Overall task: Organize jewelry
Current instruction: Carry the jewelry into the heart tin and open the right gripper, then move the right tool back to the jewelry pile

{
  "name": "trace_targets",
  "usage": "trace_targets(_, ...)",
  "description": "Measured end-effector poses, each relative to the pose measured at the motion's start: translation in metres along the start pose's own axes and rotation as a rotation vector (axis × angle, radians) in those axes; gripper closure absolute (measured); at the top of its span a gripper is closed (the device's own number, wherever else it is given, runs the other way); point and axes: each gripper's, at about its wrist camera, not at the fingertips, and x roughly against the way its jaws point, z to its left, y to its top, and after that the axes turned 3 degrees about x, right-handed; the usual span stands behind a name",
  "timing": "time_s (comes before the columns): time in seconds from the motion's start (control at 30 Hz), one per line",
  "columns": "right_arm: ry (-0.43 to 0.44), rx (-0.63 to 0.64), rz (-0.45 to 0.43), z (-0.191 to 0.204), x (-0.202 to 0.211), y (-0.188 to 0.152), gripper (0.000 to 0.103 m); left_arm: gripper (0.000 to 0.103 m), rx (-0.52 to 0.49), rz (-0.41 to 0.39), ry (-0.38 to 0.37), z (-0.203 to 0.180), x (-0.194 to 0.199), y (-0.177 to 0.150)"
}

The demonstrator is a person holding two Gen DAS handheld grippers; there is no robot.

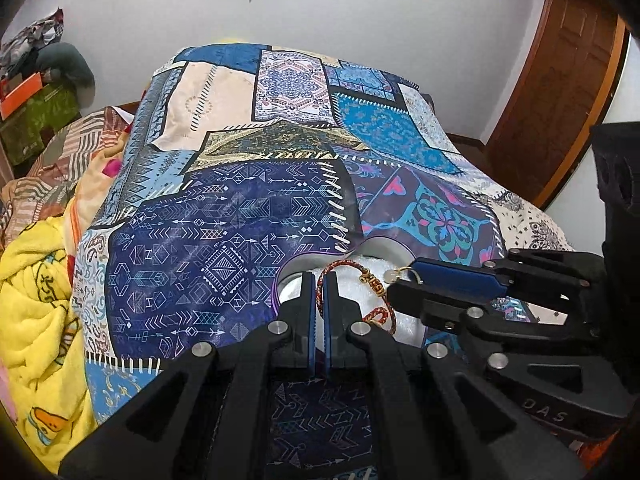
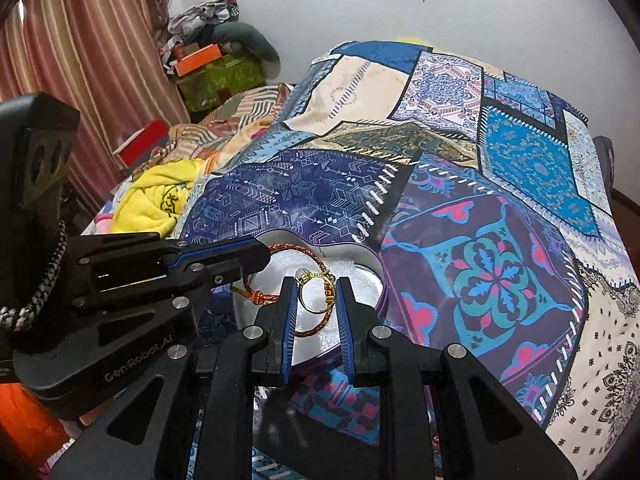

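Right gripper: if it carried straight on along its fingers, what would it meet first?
Probably the white padding of the heart-shaped tin. The right gripper, holding a gold ring, points down into it, over the red-and-gold cord bracelet. Depth is uncertain.

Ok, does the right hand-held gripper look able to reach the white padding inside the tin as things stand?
Probably yes. The right hand-held gripper, holding a ring, hangs right over the open tin. The bracelet in the left hand-held gripper crosses the padding, but bare patches remain.
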Motion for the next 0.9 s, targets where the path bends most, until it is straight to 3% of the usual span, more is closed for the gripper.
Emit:
trace_targets(0.33,-0.028,0.049,0.003,0.01,-0.007,0.002,0.085,0.098,-0.025,-0.01,0.036,-0.001,0.009,0.002)
trace_targets(0.43,-0.023,0.059,0.023,0.012,-0.01,0.002,0.085,0.086,-0.006,-0.018,0.056,0.004,0.014,0.003)
trace_targets(0.5,-0.028,0.059,0.034,0.013,-0.01,0.002,0.083,0.064,0.008,-0.03,0.077,0.009,0.018,0.004)
trace_targets(0.53,-0.031,0.059,0.036,0.013,-0.01,0.002,0.082,0.062,0.011,-0.037,0.084,0.01,0.02,0.004)
trace_targets(0.67,-0.045,0.051,0.025,0.013,-0.005,0.002,0.075,0.062,0.018,-0.046,0.107,0.015,0.027,0.006)
trace_targets(0.9,-0.077,0.045,-0.011,0.011,0.018,0.002,0.075,0.062,0.014,-0.079,0.115,0.01,0.047,0.01)
